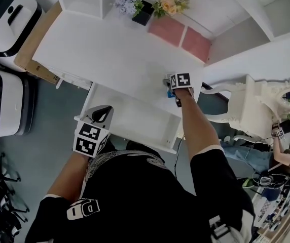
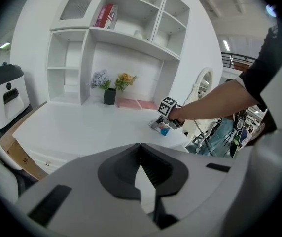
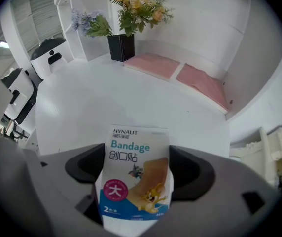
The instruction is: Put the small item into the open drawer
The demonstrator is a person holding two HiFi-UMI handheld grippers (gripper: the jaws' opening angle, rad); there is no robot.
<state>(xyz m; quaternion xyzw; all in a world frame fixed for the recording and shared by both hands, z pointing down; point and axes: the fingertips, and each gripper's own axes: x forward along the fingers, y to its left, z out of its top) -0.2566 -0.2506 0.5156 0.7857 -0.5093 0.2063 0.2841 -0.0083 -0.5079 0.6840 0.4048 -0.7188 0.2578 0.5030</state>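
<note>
White worktop (image 1: 109,54) is lying mostly bare; right tool (image 3: 137,157) is clamping the bandage packet (image 3: 135,181) pointing forward; left tool (image 2: 142,168) is sitting closed.

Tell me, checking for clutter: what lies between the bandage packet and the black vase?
Nothing; the right gripper view shows bare white desktop between bandage packet and black vase.

A white bench (image 1: 109,54) under white shelves (image 2: 126,28) carries 2 pink pads (image 3: 153,65) and a black flower pot (image 3: 121,47), above a grey-blue floor (image 1: 53,130).
</note>
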